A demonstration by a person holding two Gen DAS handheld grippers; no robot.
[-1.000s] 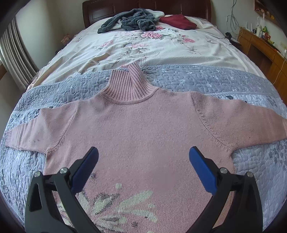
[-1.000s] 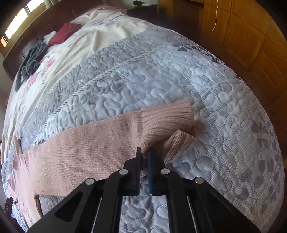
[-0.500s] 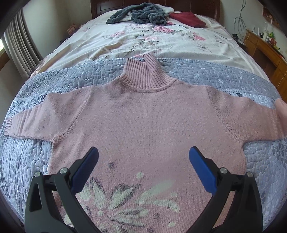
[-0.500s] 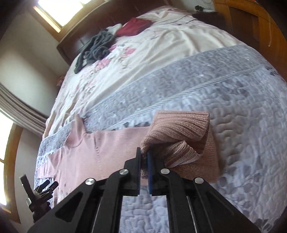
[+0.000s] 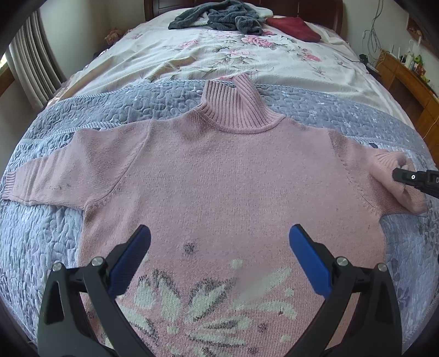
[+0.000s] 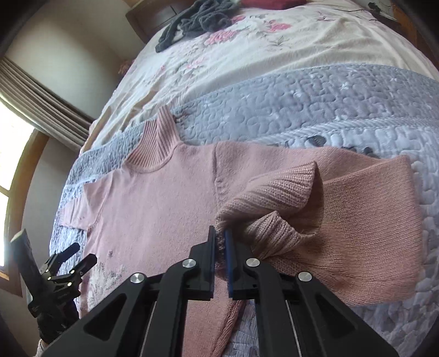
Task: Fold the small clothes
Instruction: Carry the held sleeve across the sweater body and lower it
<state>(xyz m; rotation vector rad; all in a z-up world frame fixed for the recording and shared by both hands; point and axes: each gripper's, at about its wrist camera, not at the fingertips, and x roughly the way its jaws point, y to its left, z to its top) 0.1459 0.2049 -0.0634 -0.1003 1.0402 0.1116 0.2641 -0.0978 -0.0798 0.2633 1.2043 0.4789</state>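
Carried ribbed cuff [image 6: 277, 192] inward since earlier frame, doubling right sleeve back toward shoulder seam. Right gripper [image 6: 219, 241] clamped on cuff edge. Left gripper [image 5: 219, 247] spread wide, empty, hovering above hem of pink knitted turtleneck sweater [image 5: 219, 175], laid flat on grey quilted bedspread [image 5: 82, 115]. Step judged: first sleeve fold. Next: lay cuff across chest, release.

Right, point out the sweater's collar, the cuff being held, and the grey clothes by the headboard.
collar [image 5: 236, 109], left wrist view, middle of the ribbing.
cuff [image 6: 277, 192], right wrist view, ribbed band above the jaws.
grey clothes [image 5: 227, 17], left wrist view, middle of the heap.
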